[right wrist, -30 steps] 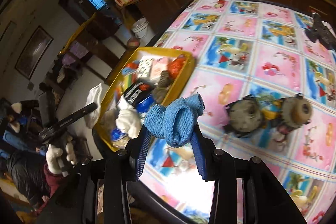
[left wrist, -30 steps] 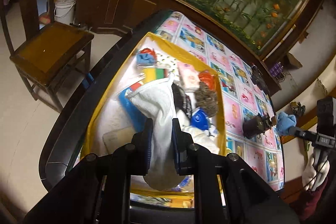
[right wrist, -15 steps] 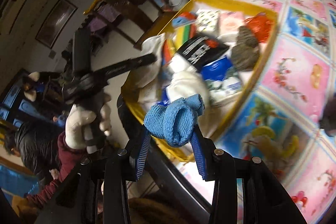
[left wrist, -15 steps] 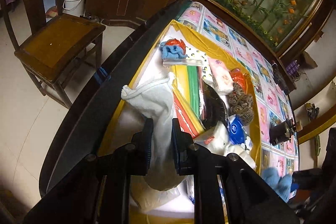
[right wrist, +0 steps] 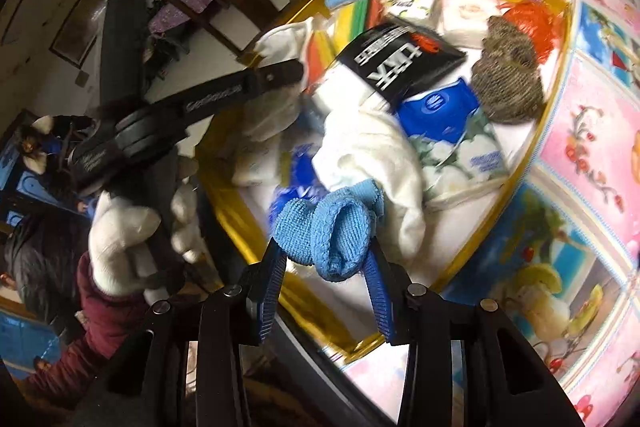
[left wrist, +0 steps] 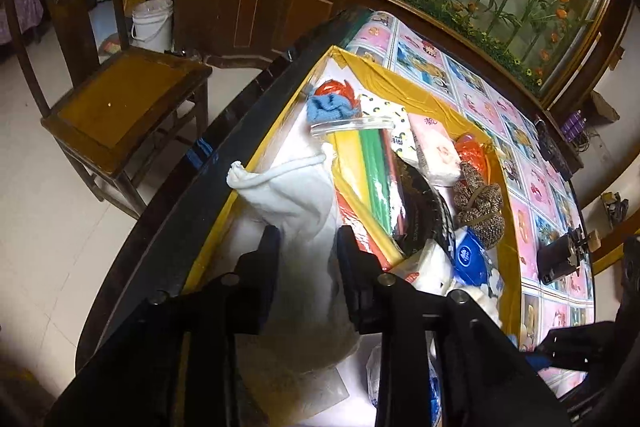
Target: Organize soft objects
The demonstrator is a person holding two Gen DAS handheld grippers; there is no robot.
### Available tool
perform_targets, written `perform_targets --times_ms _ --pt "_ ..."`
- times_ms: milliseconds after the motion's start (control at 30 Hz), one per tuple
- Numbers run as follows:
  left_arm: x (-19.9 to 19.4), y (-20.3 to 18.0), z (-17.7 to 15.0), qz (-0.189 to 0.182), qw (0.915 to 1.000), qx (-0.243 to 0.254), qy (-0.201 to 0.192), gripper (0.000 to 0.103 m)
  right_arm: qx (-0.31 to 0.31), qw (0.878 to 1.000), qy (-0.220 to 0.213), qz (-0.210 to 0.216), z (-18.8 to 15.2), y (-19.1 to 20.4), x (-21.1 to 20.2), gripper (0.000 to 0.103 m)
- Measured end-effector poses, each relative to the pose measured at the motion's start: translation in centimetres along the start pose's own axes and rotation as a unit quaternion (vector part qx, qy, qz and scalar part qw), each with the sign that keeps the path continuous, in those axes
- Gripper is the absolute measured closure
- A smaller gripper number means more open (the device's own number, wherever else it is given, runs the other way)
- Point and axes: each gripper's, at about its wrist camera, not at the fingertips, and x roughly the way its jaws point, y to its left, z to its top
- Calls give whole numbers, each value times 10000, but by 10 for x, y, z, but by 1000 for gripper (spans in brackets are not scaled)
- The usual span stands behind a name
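A yellow-rimmed box (left wrist: 420, 87) on the table holds several soft things. My left gripper (left wrist: 306, 239) has opened; the white sock (left wrist: 296, 195) lies between its spread fingers, draped over the box's near-left rim. My right gripper (right wrist: 326, 255) is shut on a rolled blue sock (right wrist: 332, 231), held above the box's near corner (right wrist: 516, 179). In the box lie a brown knit item (left wrist: 480, 207), a blue tissue pack (right wrist: 444, 111), another white cloth (right wrist: 376, 155) and a small blue cloth (left wrist: 330, 107).
The table has a pink cartoon-print cover (right wrist: 592, 131) and a dark rim (left wrist: 192, 203). A wooden chair (left wrist: 120, 107) and a white bucket (left wrist: 152, 23) stand on the floor to the left. A dark object (left wrist: 560, 259) sits on the table right of the box.
My left gripper's fingers have spread apart around the white sock, which now rests on the box rim. My right gripper has carried the blue sock from over the table to over the box.
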Motion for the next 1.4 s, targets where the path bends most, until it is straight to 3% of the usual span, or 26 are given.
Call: perform_targets --times_ms 100,267,367,500,600,1267,1333,1400 --pt "-14 -10 -3 148 9995 144 -249 54 -26 9996 39 -265 1 2 12 64" --pt "-45 -35 -9 479 9946 438 -813 49 -593 9956 -140 -718 -13 30 17 63" --pt "-59 -44 -11 631 9912 473 -1061 41 -806 9924 -303 -878 -20 41 12 60" --pt "-76 -54 -13 796 9864 524 -1339 40 -890 9908 -692 -745 -29 50 -3 45" --pt "-85 -61 -15 843 9844 578 -1429 33 -931 9886 -968 -677 -42 50 -20 35" --pt "-119 -110 -40 1021 9748 922 -1757 31 -119 9833 -1749 -493 -129 -14 -107 25" --pt "-121 -115 -43 1026 9741 948 -1778 22 15 9815 -1853 -483 -139 -23 -115 24" --pt "-125 -122 -45 1002 9730 985 -1833 20 185 9795 -1952 -454 -150 -35 -124 23"
